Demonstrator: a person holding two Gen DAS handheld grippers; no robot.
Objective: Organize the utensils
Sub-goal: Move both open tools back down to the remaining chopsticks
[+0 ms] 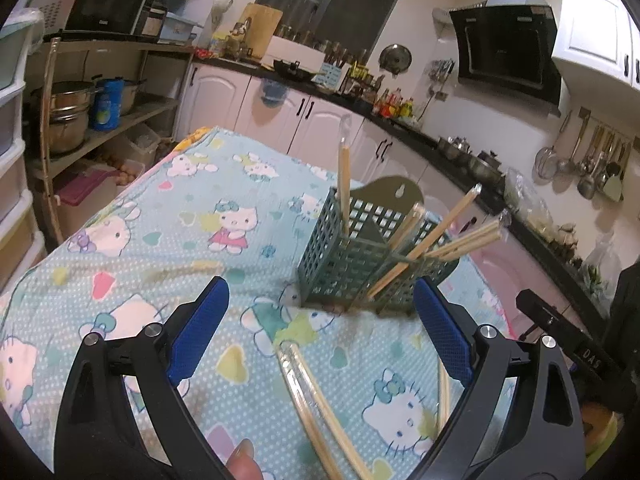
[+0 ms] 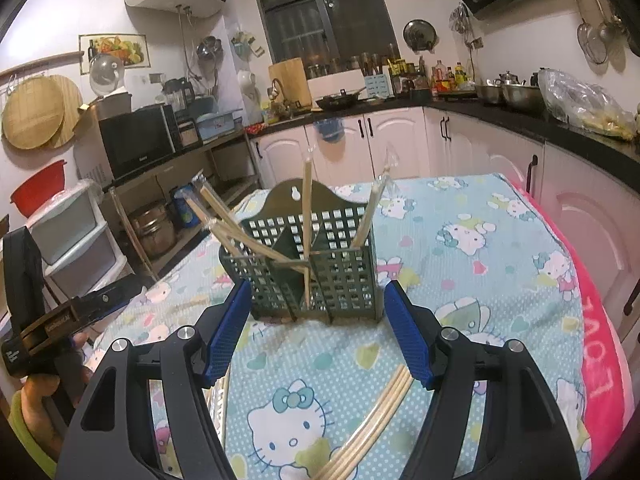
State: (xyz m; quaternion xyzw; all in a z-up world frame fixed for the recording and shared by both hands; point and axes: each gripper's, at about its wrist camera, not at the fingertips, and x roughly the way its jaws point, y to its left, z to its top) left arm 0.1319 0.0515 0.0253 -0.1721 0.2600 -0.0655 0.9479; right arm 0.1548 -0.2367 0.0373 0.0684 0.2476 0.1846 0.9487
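**Surface.** Table covered by a pale blue cartoon-cat tablecloth (image 2: pixel 460 280), pink band along its right edge.

**Holder.** Green lattice utensil caddy (image 2: pixel 316 268) with a solid back plate and hanging hole, divided into compartments, standing upright toward the middle of the table. Seen from its other side in the left wrist view (image 1: pixel 352 264).

**Already stowed.** Wrapped chopstick pairs in clear sleeves stand in the caddy: one near upright (image 2: pixel 307 216), one leaning right (image 2: pixel 372 208), several fanned out to the left (image 2: pixel 224 220). Which compartment each occupies cannot be told with certainty.

**Still loose.** A bundle of bare bamboo chopsticks (image 2: pixel 380 412) lies flat on the cloth near the front edge of the table, just short of the caddy, below the right gripper. The left wrist view shows a sleeved pair (image 1: pixel 316 400) on the cloth and a further stick (image 1: pixel 443 392) by the right-hand blue pad.

**Right gripper** (image 2: pixel 316 340). Jaws wide apart, holding nothing, pointed at the caddy front, the loose bundle beneath and nearer.

**Left gripper** (image 1: pixel 320 332). Jaws likewise spread, empty, hovering above the cloth.

**Stage (judged).** Part done; between placements, a fresh pickup pending.

**Next move (judged).** Lower one gripper over a loose pair, pads either side of the shafts, close near mid-length, lift, tip upright, and feed tips down into an open compartment without knocking the leaning sticks.
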